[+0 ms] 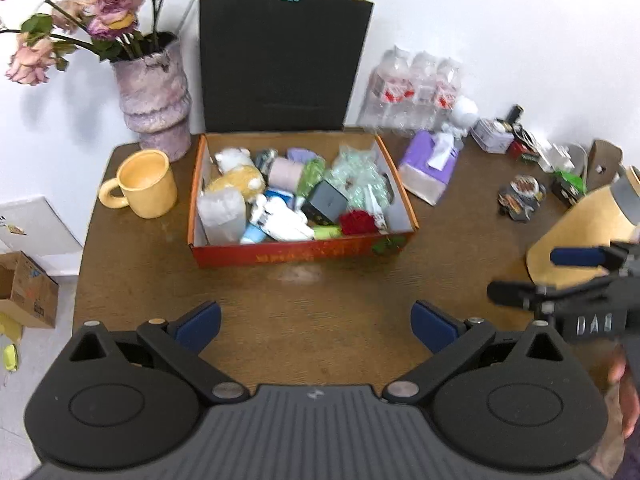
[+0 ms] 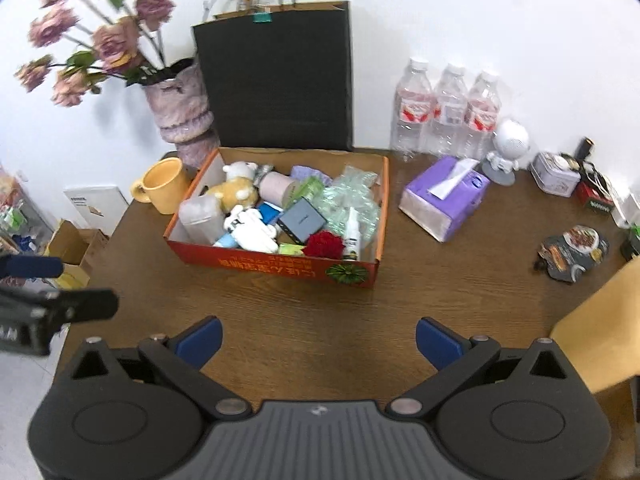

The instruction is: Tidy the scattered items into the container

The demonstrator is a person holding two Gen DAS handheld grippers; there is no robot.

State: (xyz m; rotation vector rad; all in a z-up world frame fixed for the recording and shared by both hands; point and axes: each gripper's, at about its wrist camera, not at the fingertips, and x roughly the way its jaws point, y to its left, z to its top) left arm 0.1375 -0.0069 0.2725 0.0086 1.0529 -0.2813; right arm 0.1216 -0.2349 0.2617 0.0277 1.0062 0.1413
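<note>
only right view – bottle caps (image 2: 419,63)

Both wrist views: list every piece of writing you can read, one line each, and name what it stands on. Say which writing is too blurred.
"DAS", raised letters on the right tool's body; last letter uncertain.
Yellow characters on the orange box front: appear upside down, too blurred to read.
Red labels on the water bottles: too small.
Print on the white board below the table's left edge: too small.

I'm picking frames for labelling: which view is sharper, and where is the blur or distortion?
Right wrist view: sharper; water bottles crisp, flowers slightly smeared. Left wrist view: softer overall, bottles blurred. Both: fisheye bends the table edges; dark corners; even light, soft shadows.
</note>
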